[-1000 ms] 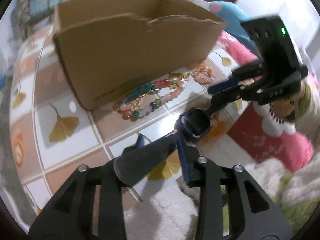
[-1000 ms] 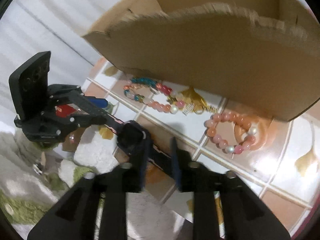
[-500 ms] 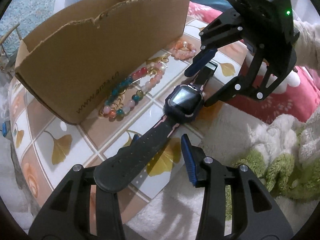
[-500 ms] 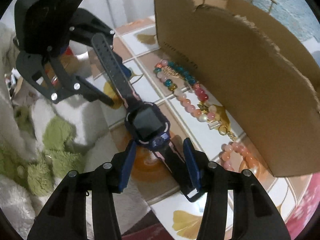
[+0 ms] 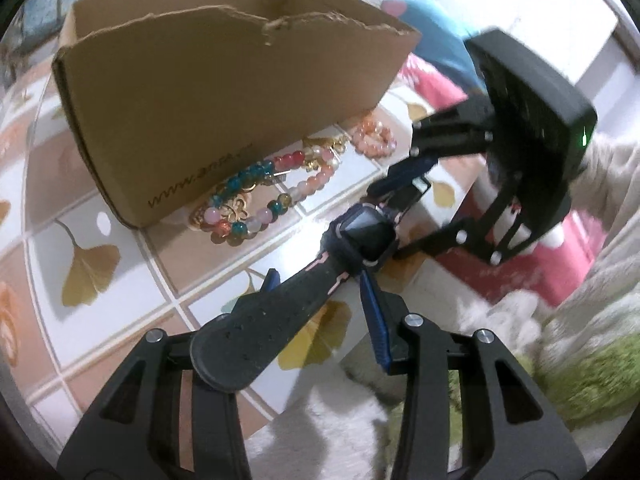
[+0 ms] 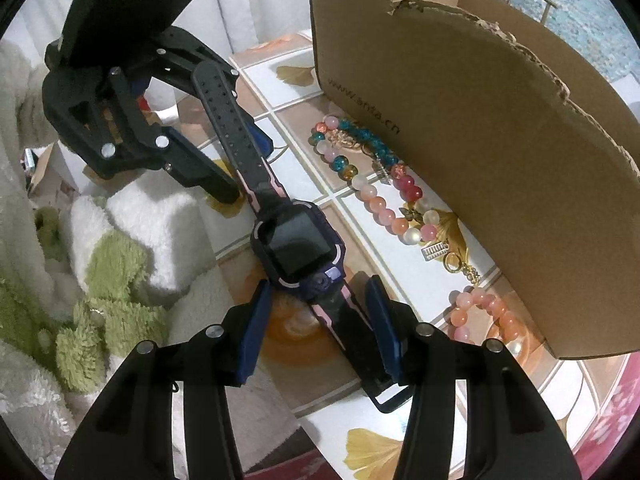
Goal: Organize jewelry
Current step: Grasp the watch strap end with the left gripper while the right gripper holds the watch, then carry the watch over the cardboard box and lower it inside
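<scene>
A dark blue smartwatch (image 5: 362, 234) (image 6: 298, 246) with black and pink straps is stretched between my two grippers above the tiled table. My left gripper (image 5: 320, 296) closes on the holed strap end. My right gripper (image 6: 320, 312) closes on the buckle strap end. Each gripper shows in the other's view: the right gripper (image 5: 404, 186) and the left gripper (image 6: 240, 168). A multicoloured bead bracelet (image 5: 256, 200) (image 6: 372, 184) and a pink bead bracelet (image 5: 374, 140) (image 6: 488, 316) lie on the table against an open cardboard box (image 5: 224, 92) (image 6: 480, 152).
The table has a tile cloth (image 5: 92, 264) with ginkgo leaf prints. A fluffy white and green fabric (image 6: 92, 248) lies at the table's near edge. A pink cloth (image 5: 568, 256) and a blue plush (image 5: 436, 40) lie beyond the right gripper.
Both grippers moved and turned while holding the watch. In the left wrist view the box now looks nearer and more face-on, and the right gripper sits further right.
</scene>
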Demonstrator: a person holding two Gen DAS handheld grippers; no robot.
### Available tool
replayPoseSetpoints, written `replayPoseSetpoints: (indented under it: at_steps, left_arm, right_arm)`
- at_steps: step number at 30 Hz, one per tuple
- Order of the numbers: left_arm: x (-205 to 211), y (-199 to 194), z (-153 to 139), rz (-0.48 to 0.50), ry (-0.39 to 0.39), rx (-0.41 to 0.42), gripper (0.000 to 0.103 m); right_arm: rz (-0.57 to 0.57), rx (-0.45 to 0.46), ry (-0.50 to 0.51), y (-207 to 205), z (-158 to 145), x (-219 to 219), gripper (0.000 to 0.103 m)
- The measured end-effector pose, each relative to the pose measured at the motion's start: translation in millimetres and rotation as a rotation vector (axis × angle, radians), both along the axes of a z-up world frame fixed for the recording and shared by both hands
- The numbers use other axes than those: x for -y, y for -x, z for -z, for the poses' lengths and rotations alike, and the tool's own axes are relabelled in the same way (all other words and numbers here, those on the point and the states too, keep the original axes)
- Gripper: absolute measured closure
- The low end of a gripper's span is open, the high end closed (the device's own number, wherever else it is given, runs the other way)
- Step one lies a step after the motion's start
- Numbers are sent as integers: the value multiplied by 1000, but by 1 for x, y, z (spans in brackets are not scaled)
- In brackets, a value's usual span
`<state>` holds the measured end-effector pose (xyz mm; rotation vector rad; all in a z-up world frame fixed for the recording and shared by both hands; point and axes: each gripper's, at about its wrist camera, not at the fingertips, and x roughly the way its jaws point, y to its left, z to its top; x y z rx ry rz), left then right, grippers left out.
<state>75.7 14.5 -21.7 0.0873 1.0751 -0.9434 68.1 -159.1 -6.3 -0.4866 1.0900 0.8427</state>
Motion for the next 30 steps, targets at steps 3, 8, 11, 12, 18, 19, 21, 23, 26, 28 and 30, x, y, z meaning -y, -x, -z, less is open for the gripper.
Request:
replayPoseSetpoints:
  at_steps: [3,8,11,12,18,19,21,23,26,28,30]
  left_arm:
    - [1,-2,2,-19,23,-15,70]
    - [-2,-4,2,-60,57,-43,80]
    - [0,-7,4,-76,61,-60,92]
    - [1,-9,5,-76,65,-64,97]
    - [0,-3,-2,-60,78,-69,101]
    - [0,-2,-3,-61,83,-75,101]
    - [-3,1,-4,-65,82,-73,101]
    - [-3,2,-4,-68,82,-76,101]
    - [-2,5,-7,-67,82,-64,101]
    - [-3,7,-10,-69,92,-65,101]
    - [-4,8,-13,-70,109,-71,101]
  right_arm:
    - [13,3,-6,1,0,1,55]
    - [34,11,-9,7,1,-2,55]
    - [40,10,-11,10,0,-2,55]
    - [40,9,-10,11,0,-3,55]
    - [15,-7,-4,21,1,-6,56]
    - [5,-4,1,25,1,-8,56]
    - [-15,9,16,32,1,-13,56]
    - [-26,22,28,38,1,-18,56]
    - [-32,43,43,43,2,-23,56]
    - [-31,60,63,47,2,-27,56]
    - [-29,76,75,50,2,-29,57]
